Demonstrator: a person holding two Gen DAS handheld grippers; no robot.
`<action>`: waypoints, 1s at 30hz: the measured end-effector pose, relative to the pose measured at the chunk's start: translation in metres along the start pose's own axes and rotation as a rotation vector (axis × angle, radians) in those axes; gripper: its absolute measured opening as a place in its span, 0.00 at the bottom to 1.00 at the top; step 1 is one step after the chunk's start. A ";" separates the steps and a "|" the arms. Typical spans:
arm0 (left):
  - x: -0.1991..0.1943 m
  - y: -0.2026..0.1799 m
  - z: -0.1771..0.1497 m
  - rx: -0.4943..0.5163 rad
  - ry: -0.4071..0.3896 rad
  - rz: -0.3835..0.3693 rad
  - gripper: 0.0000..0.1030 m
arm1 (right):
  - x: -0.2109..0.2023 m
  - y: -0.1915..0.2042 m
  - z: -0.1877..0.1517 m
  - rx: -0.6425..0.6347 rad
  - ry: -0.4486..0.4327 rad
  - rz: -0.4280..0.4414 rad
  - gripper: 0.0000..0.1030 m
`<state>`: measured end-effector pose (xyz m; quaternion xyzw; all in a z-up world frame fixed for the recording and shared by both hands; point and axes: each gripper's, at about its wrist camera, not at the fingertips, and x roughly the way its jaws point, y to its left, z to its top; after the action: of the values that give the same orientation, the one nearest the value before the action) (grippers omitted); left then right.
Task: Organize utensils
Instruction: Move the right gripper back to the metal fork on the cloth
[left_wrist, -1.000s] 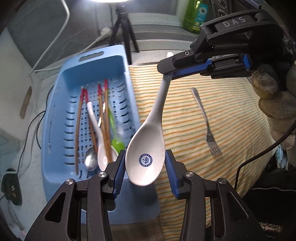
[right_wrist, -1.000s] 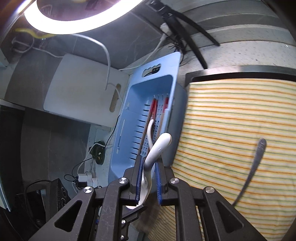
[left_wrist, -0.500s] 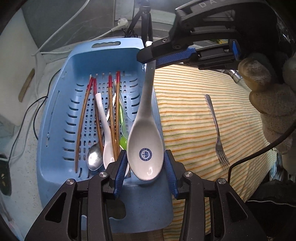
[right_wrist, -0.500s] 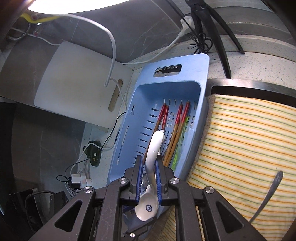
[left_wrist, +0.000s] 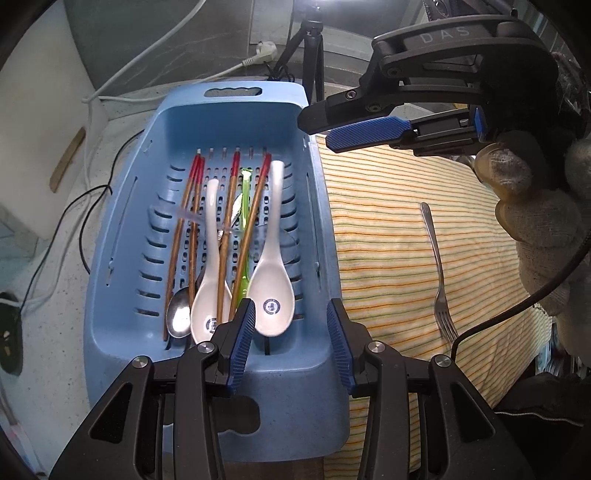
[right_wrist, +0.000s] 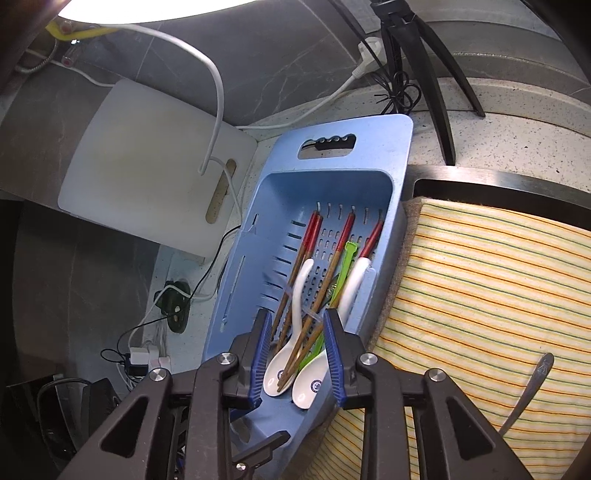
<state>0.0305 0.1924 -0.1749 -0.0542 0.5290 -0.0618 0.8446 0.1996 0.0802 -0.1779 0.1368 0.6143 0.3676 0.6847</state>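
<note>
A blue slotted basket holds several red-tipped chopsticks, a green utensil, a metal spoon and two white ceramic spoons. The right-hand white spoon lies free in the basket. My left gripper is open at the basket's near end, just above that spoon's bowl. My right gripper is open and empty; in the left wrist view it hovers above the basket's far right corner. A metal fork lies on the striped cloth.
The striped cloth covers the surface right of the basket. A white cutting board leans at the back left. A black tripod, white cables and a power strip lie around the basket.
The white spoon held by both grippers has been let go and now lies in the basket. Both grippers opened; the right one pulled up and back.
</note>
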 end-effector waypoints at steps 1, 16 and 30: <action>-0.001 -0.001 0.000 0.001 -0.002 0.003 0.37 | -0.002 -0.001 0.000 0.001 -0.001 0.000 0.25; -0.013 -0.034 -0.006 0.020 -0.027 -0.015 0.37 | -0.073 -0.035 -0.021 -0.024 -0.042 -0.009 0.25; 0.015 -0.114 -0.017 0.105 0.038 -0.088 0.38 | -0.101 -0.118 -0.065 0.079 -0.002 -0.031 0.25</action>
<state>0.0165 0.0772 -0.1779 -0.0319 0.5382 -0.1276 0.8325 0.1807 -0.0864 -0.1923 0.1543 0.6297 0.3323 0.6850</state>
